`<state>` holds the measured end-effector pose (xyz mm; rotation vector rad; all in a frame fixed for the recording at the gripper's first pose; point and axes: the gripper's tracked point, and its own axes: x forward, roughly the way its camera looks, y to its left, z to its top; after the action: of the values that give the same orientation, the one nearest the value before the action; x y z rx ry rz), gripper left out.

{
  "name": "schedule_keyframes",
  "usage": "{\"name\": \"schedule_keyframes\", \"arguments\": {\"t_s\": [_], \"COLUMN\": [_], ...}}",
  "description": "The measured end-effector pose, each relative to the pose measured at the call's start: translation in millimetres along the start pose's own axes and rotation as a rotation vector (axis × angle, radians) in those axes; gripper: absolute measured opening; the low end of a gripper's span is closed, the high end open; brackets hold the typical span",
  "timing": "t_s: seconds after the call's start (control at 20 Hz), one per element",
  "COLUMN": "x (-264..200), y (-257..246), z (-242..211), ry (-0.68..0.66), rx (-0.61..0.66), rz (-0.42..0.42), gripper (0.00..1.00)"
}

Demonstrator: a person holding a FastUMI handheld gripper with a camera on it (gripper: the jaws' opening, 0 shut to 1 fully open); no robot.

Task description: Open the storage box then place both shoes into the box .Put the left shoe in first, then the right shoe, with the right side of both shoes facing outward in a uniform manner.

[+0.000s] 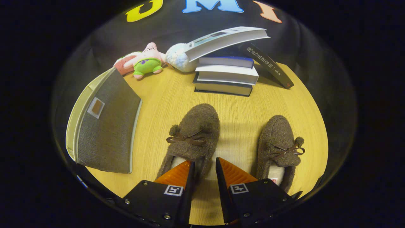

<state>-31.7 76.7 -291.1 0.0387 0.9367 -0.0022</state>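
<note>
Brown fuzzy left slipper (193,136) lies with its collar edge between the slightly parted fingers of the gripper (205,166); whether they pinch it is unclear. Right slipper (280,145) lies beside it; the storage box (106,126) is closed.

Left shoe (193,136), right shoe (280,145): nubby fleece, matt, thin ribbon bows, pale soft lining. Storage box (106,133): coarse woven cloth, matt, pale fabric trim. Table (171,95): smooth wood grain, slight sheen. Stacked books (226,76): paper, smooth covers. Plush toys (145,61): soft fuzzy cloth. Gripper (204,166) fingers apart around left shoe's heel edge: ribbed pads.
</note>
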Motion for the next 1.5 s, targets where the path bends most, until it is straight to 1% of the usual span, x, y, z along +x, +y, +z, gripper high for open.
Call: {"name": "schedule_keyframes", "arguments": {"t_s": [0.05, 0.15, 0.2, 0.25, 0.3, 0.35, 0.4, 0.55, 0.7, 0.8, 0.95, 1.3, 1.5], "x": [6.1, 11.7, 17.4, 19.1, 19.0, 19.3, 17.6, 6.4, -12.2, -27.3, -53.4, -113.0, -136.2], "y": [-3.4, -4.3, -6.2, -3.3, -3.6, -1.5, -2.7, -2.2, 2.3, 3.6, 10.6, 56.2, 105.5], "z": [-0.5, 0.3, -1.2, -2.1, -2.9, -0.9, -1.2, 5.4, 18.7, 31.1, 57.6, 109.9, 133.7], "ry": [0.016, 0.027, 0.028, 0.038, 0.039, 0.043, 0.053, 0.060, 0.041, 0.026, -0.022, -0.107, -0.138], "rx": [-0.001, 0.005, 0.012, 0.007, 0.003, 0.002, 0.008, 0.083, 0.100, 0.116, 0.107, 0.082, 0.062], "rz": [-0.010, -0.015, -0.018, -0.003, 0.005, 0.018, 0.033, 0.063, 0.092, 0.092, 0.102, 0.172, 0.270], "gripper": [0.37, 0.36, 0.24, 0.15, 0.15, 0.01, 0.01, 0.01, 0.01, 0.00, 0.01, 0.01, 0.00]}}
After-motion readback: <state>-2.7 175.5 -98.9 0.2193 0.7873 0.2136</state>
